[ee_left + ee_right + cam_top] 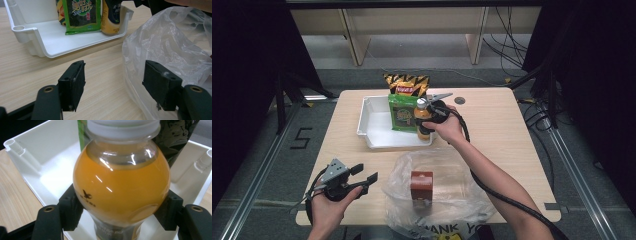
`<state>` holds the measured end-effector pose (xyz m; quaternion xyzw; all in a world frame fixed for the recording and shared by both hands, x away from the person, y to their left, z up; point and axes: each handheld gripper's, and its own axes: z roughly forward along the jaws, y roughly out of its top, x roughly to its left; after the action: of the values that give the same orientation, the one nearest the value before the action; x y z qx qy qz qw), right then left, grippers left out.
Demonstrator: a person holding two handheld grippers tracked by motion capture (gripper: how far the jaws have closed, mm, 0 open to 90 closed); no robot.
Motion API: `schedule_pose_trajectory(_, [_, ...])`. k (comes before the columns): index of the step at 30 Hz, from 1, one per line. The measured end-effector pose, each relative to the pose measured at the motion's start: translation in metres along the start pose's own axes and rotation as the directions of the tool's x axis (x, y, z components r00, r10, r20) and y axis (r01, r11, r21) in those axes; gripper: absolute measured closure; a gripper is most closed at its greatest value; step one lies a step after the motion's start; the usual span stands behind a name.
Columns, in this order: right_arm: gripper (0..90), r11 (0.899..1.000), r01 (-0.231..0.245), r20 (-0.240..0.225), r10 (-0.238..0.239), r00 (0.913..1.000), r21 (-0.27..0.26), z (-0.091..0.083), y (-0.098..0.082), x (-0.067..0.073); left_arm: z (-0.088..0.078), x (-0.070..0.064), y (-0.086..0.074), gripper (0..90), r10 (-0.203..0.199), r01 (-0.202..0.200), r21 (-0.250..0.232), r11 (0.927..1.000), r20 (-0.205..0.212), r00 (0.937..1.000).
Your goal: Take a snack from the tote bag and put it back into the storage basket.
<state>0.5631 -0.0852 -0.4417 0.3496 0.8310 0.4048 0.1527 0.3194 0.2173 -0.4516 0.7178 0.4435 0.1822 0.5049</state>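
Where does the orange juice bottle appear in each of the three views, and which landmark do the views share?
High view: the orange juice bottle stands at the white tray's right end, in the right gripper.
Left gripper view: top centre, right of the green packet; its lower part shows.
Right gripper view: centre, its shoulder between the jaws.
Shared landmark: the white tray.

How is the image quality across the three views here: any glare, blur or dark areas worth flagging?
High view: evenly lit table, black surroundings at both sides, plastic bag slightly washed out. Left gripper view: sharp on the left gripper, white tray bright. Right gripper view: orange bottle so close that it looks soft, with streaks of glare on its shoulder; right gripper jaws dark against it.
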Motion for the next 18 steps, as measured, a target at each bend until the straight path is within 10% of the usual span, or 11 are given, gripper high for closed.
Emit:
schedule_pose_trajectory(4, [33.9, 0.997, -0.072, -0.027, 0.073, 0.9970, 0.009, 0.0005, 0.0007, 0.0056, 0.0001, 0.0001, -0.0001, 33.3, 0.001, -0.001, 0.000, 1.0000, 0.002, 1.0000])
schedule_pose_trajectory(11, [33.8, 1.000, 0.007, 0.000, -0.007, 1.0000, 0.027, 0.0015, -0.0028, 0.0007, 0.0005, 0.0000, -0.0001, 33.3, 0.000, 0.000, -0.003, 1.0000, 0.006, 1.0000])
schedule_pose_trajectory(13, [33.8, 0.997, -0.079, -0.023, 0.078, 0.9966, -0.008, 0.0047, -0.0022, 0.0082, 0.0003, 0.0001, 0.0000, 33.2, 0.000, 0.000, -0.003, 1.0000, 0.005, 1.0000])
schedule_pose_trajectory(18, [33.7, 0.999, 0.007, -0.009, -0.007, 0.9999, 0.041, 0.0010, -0.0031, 0.0019, 0.0002, 0.0002, -0.0001, 33.2, -0.001, 0.001, -0.003, 1.0000, 0.004, 1.0000])
